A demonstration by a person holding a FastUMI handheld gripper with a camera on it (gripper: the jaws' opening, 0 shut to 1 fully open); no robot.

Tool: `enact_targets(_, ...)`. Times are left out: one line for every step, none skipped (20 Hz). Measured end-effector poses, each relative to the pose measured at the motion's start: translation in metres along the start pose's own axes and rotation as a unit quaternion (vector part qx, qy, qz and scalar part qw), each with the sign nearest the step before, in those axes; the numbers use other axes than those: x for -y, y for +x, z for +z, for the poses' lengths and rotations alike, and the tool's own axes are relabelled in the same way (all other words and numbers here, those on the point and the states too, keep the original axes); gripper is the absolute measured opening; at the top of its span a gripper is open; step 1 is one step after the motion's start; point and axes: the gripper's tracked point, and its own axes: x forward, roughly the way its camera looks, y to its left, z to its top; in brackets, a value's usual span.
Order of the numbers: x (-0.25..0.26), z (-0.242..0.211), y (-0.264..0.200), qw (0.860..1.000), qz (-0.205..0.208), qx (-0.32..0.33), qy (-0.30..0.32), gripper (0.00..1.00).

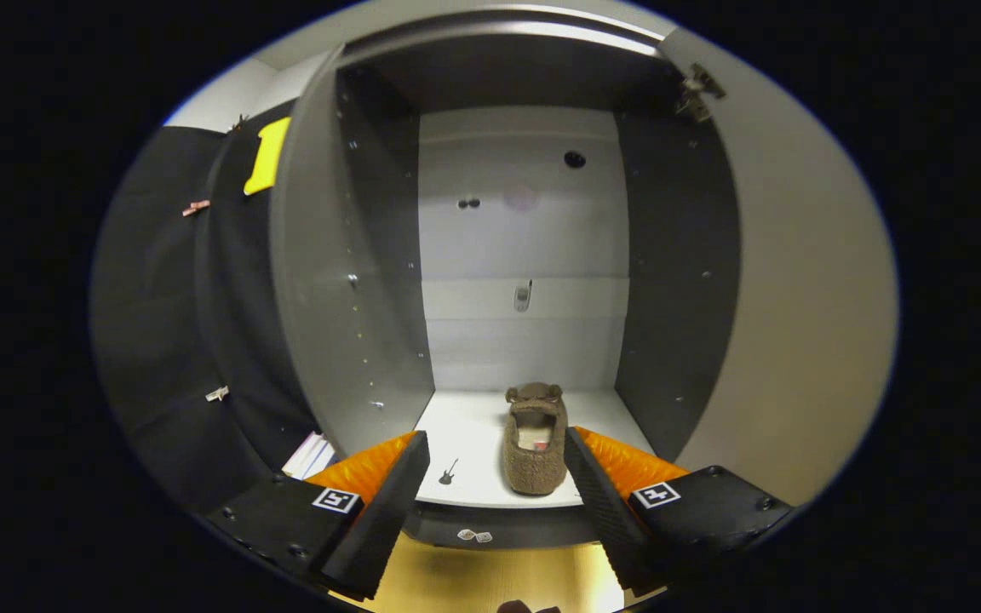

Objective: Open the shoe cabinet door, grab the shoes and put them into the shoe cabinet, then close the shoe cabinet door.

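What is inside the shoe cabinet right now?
One brown fuzzy slipper lies on the bottom shelf of the open shoe cabinet, beside a small guitar-shaped mark. The tool is open, its right finger beside the slipper. The slipper's inside is mostly hidden.

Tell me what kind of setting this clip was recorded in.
Probably a staged recording booth, not a home: an open shoe cabinet holding one fuzzy slipper, black cloth wall beside it. The claw is open.

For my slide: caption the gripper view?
Open tongs face the open shoe cabinet, a brown slipper on its floor.
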Motion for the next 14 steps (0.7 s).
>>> enact_targets(0.003, 0.004, -0.018, 1.000, -0.005, 0.013, -0.003, 1.00)
enact_targets(0.002, 0.006, -0.036, 1.000, -0.005, 0.022, -0.005, 1.00)
enact_targets(0.002, 0.007, -0.054, 1.000, -0.004, 0.030, -0.003, 1.00)
enact_targets(0.002, 0.007, -0.072, 0.999, -0.001, 0.037, 0.000, 1.00)
enact_targets(0.006, 0.006, -0.088, 0.999, -0.002, 0.040, 0.000, 1.00)
enact_targets(0.008, 0.008, -0.105, 0.999, -0.001, 0.047, 0.000, 1.00)
enact_targets(0.012, 0.008, -0.121, 0.999, -0.003, 0.053, 0.000, 0.99)
enact_targets(0.013, 0.008, -0.138, 0.998, -0.002, 0.058, -0.001, 0.99)
enact_targets(0.018, 0.009, -0.154, 0.998, -0.005, 0.063, -0.002, 0.99)
enact_targets(0.023, 0.010, -0.168, 0.998, -0.004, 0.070, -0.003, 0.99)
enact_targets(0.029, 0.011, -0.182, 0.997, -0.007, 0.076, -0.004, 0.99)
enact_targets(0.035, 0.009, -0.195, 0.997, -0.006, 0.079, 0.000, 0.99)
enact_targets(0.041, 0.008, -0.209, 0.997, -0.007, 0.082, 0.005, 0.99)
enact_targets(0.052, 0.005, -0.220, 0.996, -0.014, 0.084, 0.007, 0.99)
